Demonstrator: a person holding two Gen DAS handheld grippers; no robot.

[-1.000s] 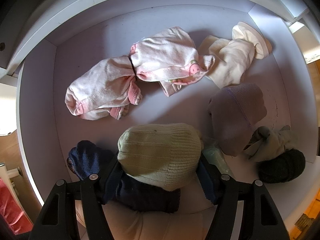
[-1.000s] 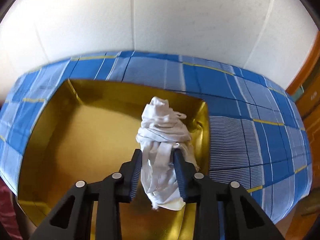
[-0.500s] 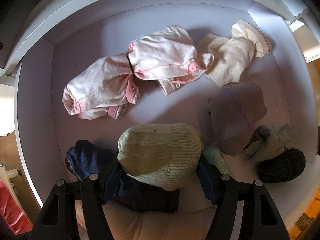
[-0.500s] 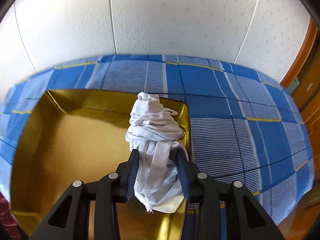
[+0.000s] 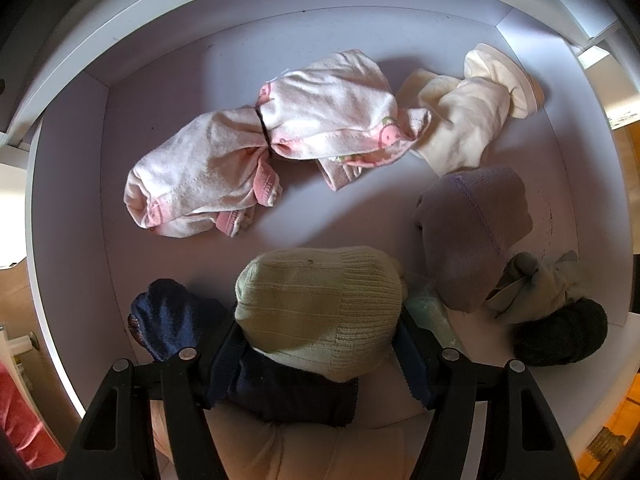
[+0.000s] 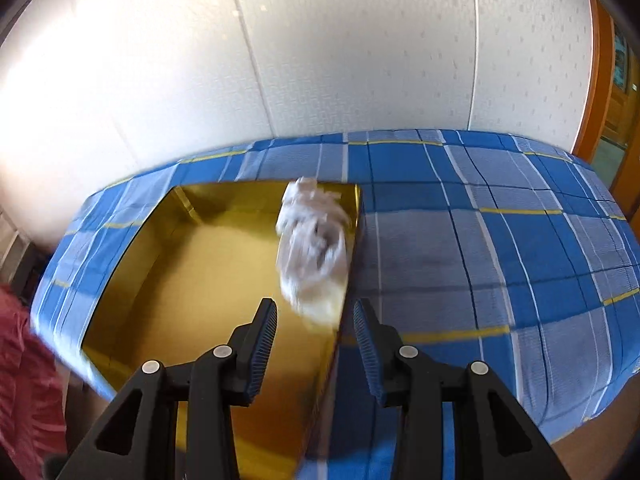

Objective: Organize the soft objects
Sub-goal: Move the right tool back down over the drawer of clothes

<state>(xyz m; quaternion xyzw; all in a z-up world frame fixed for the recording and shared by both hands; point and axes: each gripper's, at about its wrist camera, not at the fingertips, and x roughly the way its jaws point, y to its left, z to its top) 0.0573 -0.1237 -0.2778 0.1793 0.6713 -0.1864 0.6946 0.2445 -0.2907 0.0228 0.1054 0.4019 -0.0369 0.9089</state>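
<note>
Gold is what catches the eye on the right side: a shallow gold box (image 6: 192, 280) sits on a bed covered in a blue plaid sheet (image 6: 500, 248), with a pale, textured wall (image 6: 320, 60) rising behind it and a strip of orange wood trim (image 6: 596, 80) at the far right edge; the right gripper (image 6: 315, 322) hangs above the box's near right corner with its fingers spread and nothing between them; a white cloth bundle (image 6: 312, 248), blurred, lies just beyond the fingertips against the box's right wall, apart from the pads. On the left side, the view looks down into a white drawer (image 5: 72, 200) with a smooth, pale floor and low walls; the left gripper (image 5: 320, 332) is closed on a light green knit hat (image 5: 320, 304), which bulges out between the two fingers; a dark navy piece (image 5: 168, 320) lies beneath and to the left of the hat. Further into the drawer, a pink-and-white garment (image 5: 280, 140) is stretched across the middle, pinched at its waist by a dark band; a cream garment (image 5: 468, 120) touches its right end, near the back corner; a mauve knit hat (image 5: 472, 232) rests near the right wall, with an olive cloth (image 5: 540, 284) and a black knit piece (image 5: 560, 332) bunched together just in front of it; a patch of red fabric (image 5: 20, 420) shows outside the drawer at the lower left.
</note>
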